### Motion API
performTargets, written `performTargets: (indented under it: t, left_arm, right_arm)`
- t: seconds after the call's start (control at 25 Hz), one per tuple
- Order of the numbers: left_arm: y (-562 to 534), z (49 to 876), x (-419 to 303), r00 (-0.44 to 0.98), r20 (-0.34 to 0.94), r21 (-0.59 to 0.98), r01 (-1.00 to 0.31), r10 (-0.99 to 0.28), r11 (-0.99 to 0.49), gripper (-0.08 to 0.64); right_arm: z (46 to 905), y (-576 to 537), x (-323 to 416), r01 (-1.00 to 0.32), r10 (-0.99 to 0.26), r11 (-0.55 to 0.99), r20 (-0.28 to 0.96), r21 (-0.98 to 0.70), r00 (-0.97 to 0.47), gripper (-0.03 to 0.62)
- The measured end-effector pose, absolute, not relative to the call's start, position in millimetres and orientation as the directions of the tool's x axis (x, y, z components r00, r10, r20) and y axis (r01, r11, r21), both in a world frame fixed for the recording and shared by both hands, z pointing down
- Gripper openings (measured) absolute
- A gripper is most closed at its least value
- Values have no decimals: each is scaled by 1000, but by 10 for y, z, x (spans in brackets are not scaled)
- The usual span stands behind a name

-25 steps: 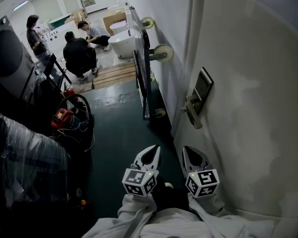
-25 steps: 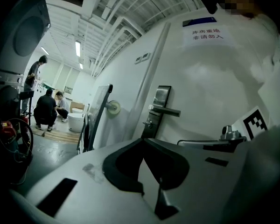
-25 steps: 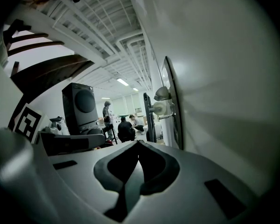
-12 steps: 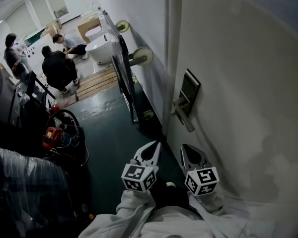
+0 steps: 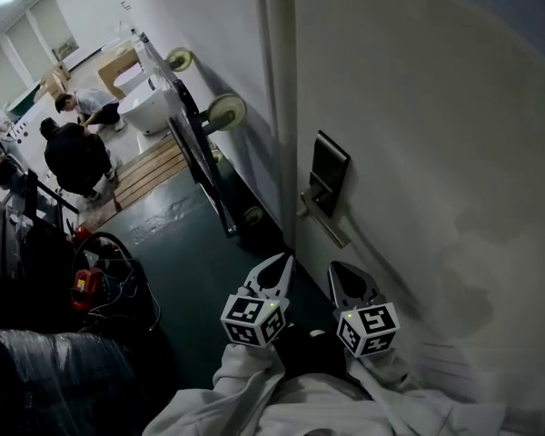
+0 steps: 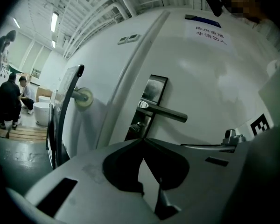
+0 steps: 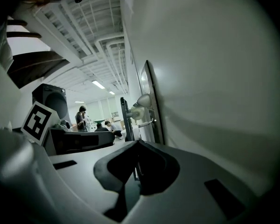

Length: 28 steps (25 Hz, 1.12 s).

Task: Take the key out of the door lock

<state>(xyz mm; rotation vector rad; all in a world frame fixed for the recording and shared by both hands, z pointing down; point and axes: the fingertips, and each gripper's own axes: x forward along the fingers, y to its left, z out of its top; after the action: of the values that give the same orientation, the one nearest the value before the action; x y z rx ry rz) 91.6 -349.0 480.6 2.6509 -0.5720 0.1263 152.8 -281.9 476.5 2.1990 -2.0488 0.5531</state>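
Observation:
A dark lock plate (image 5: 328, 173) with a lever handle (image 5: 325, 226) sits on the white door (image 5: 436, 153). In the left gripper view the plate (image 6: 148, 104) and handle (image 6: 166, 112) lie straight ahead. A small metal key (image 6: 136, 126) sticks out below the handle. My left gripper (image 5: 281, 262) and right gripper (image 5: 337, 270) hang side by side below the lock, both shut and empty, apart from the door. The right gripper view shows the plate (image 7: 151, 107) edge-on and the handle's hub (image 7: 143, 100). Whether the thin pin (image 7: 148, 122) below it is the key I cannot tell.
A dark panel trolley with cream wheels (image 5: 198, 139) leans along the wall left of the door. Cables and a red tool (image 5: 87, 288) lie on the green floor (image 5: 200, 243). Plastic-wrapped goods (image 5: 45, 371) sit at lower left. Several people (image 5: 73, 153) crouch far back near a white fixture.
The view has swung toward the door, so the lock plate now sits further left and nearer above the grippers. Both grippers stay shut, the left one edging forward.

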Motion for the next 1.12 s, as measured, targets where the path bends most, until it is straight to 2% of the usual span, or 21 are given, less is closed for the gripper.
performTargets:
  t: [0.76, 1.12]
  left_arm:
    - [-3684, 4913, 1036, 979, 159, 471, -187, -125, -862, 14]
    - [-3779, 4850, 1065, 994, 59, 685, -107, -92, -721, 15]
  right_arm:
    - [4806, -2771, 1485, -915, -899, -372, 308, -157, 313, 52]
    - [4805, -2740, 1418, -911, -885, -393, 321, -125, 338, 52]
